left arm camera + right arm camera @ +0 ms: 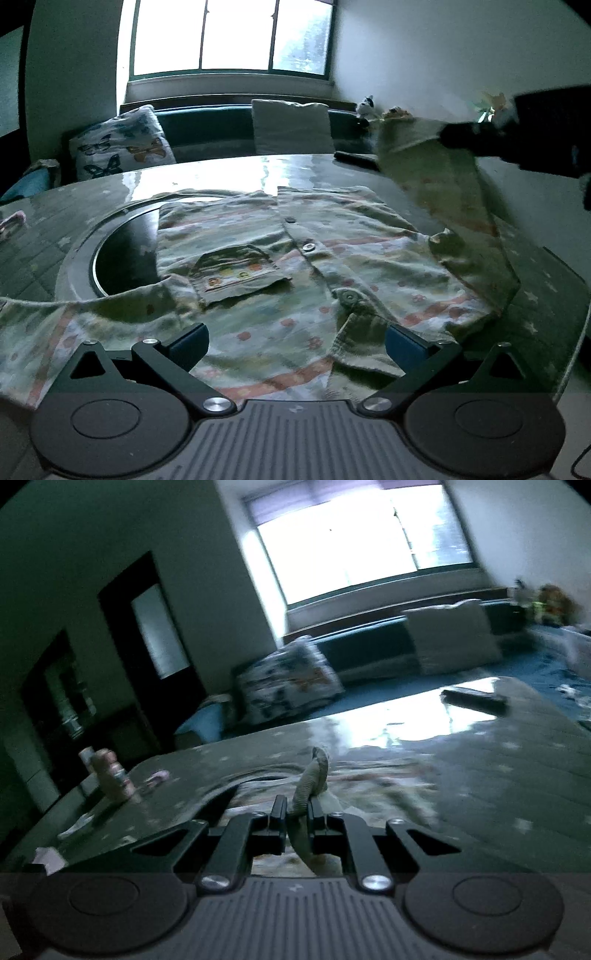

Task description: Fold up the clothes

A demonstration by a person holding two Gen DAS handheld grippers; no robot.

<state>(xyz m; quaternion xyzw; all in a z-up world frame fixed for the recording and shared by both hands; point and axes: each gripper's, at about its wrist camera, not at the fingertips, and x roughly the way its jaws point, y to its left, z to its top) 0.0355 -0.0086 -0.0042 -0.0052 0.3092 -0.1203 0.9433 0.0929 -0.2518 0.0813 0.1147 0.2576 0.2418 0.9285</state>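
Right up close, the right gripper (pixel 297 812) has its fingers pinched together on a thin strip of cloth, the sleeve (pixel 312 779) of the shirt, and that strip pokes up between the pads like a little tongue. From the left wrist view you can see the same sleeve (pixel 443 177) lifted off the tabletop, stretched in a long slant from the shirt's shoulder up to the dark right gripper (pixel 458 134) at the far right.

Over to the left gripper (pixel 297 341): its blue-padded fingers (pixel 190 341) stand wide apart, low over the near part of the shirt around the collar, nothing clamped between them.

And the shirt (pixel 258 266) itself lies flat, front up, across the tabletop (pixel 535 295), partly covering a dark round inset (pixel 122 251). The button line runs away from the camera toward the window, so I'd call that its long axis, with the collar at the near end and the hem at the far end. A chest pocket (pixel 236 273) sits left of the buttons.

This looks like light, soft, floppy cotton: it sags and wrinkles wherever it isn't held, and it should slide easily on that glossy surface. Best holds, I reckon, are the firmer sewn edges such as cuff, shoulder seam and hem corners, since a pinch mid-panel would only bunch it up.
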